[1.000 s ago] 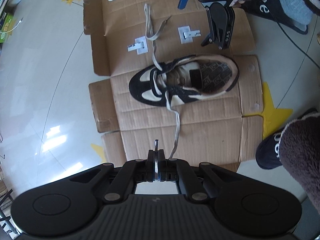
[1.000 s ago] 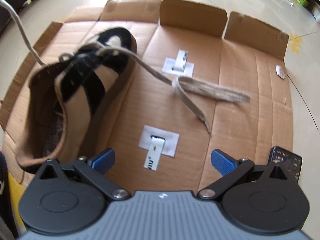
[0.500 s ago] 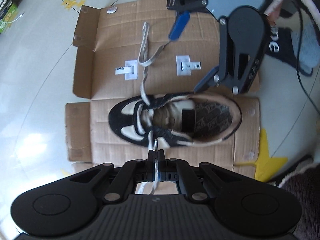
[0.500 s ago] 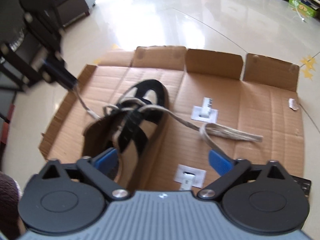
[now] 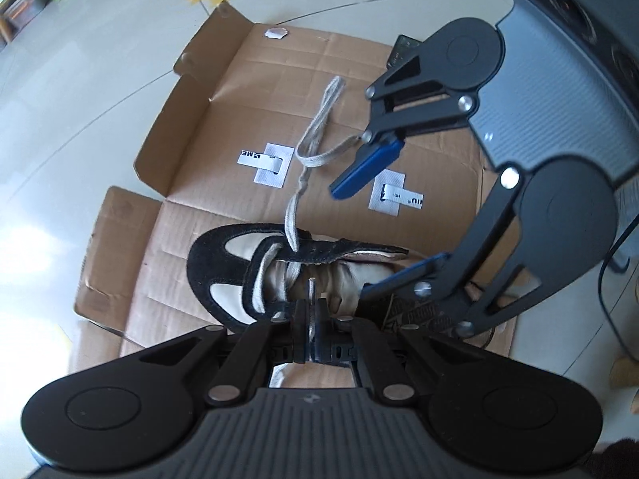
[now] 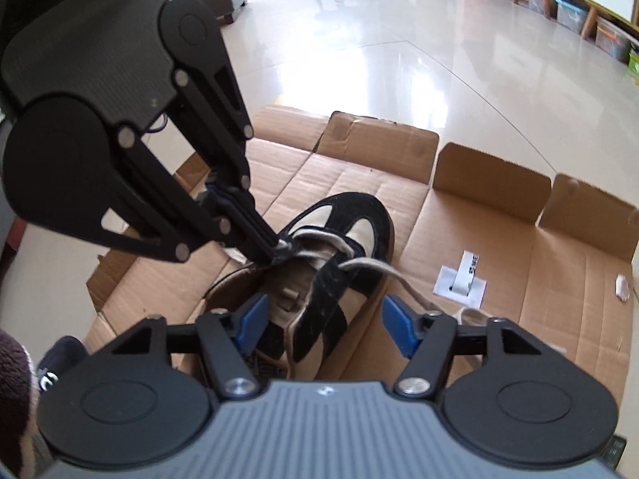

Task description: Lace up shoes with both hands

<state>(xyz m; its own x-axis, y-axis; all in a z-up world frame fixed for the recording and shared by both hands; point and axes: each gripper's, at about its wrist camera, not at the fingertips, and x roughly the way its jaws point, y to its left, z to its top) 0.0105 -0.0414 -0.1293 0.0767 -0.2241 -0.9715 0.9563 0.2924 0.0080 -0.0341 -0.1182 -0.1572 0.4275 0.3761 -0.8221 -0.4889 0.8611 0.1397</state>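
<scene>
A flattened cardboard sheet point(image 5: 223, 207) lies on the tiled floor point(image 6: 399, 72) and carries all task items. A black-and-cream shoe point(image 5: 223, 263) rests on the cardboard, toe toward the raised flaps in the right wrist view, opening toward both claws. The right claw point(image 6: 323, 323) is spread wide, its blue fingers point(image 6: 395, 325) straddling the rear of the shoe, one over the opening and one just outside the side wall; it holds nothing. In the left wrist view the same claw point(image 5: 383, 223) reaches in from the right, one blue finger above the cardboard and the other at the shoe collar. The left claw point(image 5: 309, 311) is pressed together, pinching the near end of the beige lace point(image 5: 315, 135) at the eyelet row on its side of the shoe; in the right wrist view its fingertips point(image 6: 265, 249) meet the shoe's edge at the lace crossing. The far end of the lace leaves the opposite eyelet row and lies slack in a folded loop on the cardboard. Two white labels point(image 5: 393, 197) are stuck to the cardboard beside that loop.
</scene>
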